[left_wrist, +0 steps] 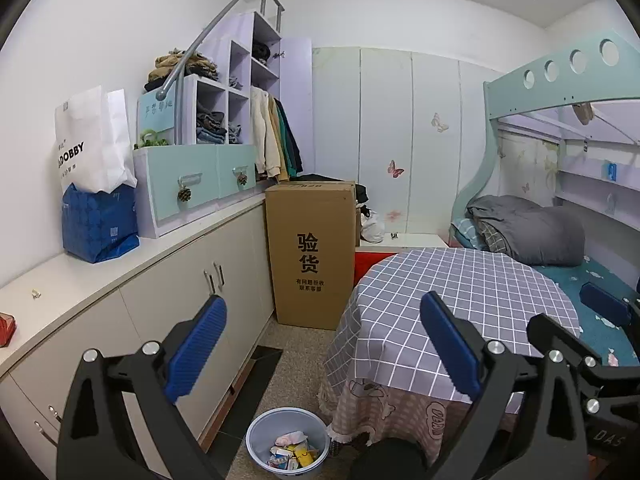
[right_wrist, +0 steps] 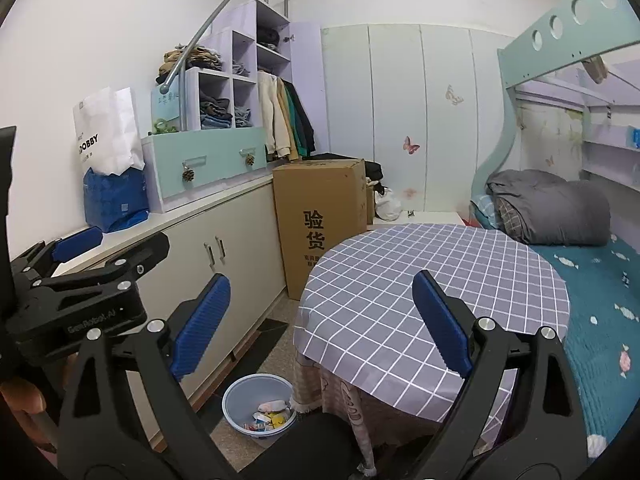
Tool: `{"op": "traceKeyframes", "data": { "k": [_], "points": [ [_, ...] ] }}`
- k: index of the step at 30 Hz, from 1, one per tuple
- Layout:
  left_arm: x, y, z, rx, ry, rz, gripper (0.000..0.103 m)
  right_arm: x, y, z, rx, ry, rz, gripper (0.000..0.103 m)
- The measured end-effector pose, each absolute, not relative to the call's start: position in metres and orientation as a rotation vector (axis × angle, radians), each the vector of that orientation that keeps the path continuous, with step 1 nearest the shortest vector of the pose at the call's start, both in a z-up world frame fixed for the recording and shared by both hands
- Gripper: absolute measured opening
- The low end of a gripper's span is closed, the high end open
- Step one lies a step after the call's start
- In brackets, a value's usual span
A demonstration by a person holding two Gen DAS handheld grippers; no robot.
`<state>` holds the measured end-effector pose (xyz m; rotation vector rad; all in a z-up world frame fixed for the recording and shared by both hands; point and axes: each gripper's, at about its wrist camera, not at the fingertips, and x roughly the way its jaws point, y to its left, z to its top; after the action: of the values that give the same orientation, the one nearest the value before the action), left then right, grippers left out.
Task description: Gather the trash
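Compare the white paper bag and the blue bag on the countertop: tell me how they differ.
The white paper bag is tall, plain and printed with dark lettering; the blue bag is squat and patterned. The white paper bag stands above, its lower end tucked into the blue bag's open top, while the blue bag rests directly on the pale countertop. The white bag's top edge looks creased; the blue bag bulges at its sides. Both stand upright against the white wall.

table (left_wrist: 460,280) cloth: grey-lilac, white grid. Basin (left_wrist: 260,432) pale blue, trash (left_wrist: 292,452) inside white/yellow/pink. Carton (left_wrist: 312,248) brown, black print. Bedspread (right_wrist: 600,320) teal, small white/pink motifs; duvet (left_wrist: 532,236) grey. Drawers (left_wrist: 196,184) mint. Left claw (left_wrist: 324,344) and right claw (right_wrist: 320,324): blue pads, black frames.
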<state>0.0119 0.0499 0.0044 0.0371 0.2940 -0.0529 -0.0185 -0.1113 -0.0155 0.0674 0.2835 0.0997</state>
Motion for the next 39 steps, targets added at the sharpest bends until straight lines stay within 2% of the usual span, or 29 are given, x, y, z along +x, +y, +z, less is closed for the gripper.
{"op": "traceKeyframes", "data": {
  "k": [39],
  "points": [
    [0.012,0.048,-0.007,0.051,0.331,-0.065,0.095,-0.016,-0.113,-0.026,0.079,0.313,0.091,0.091]
  ]
}}
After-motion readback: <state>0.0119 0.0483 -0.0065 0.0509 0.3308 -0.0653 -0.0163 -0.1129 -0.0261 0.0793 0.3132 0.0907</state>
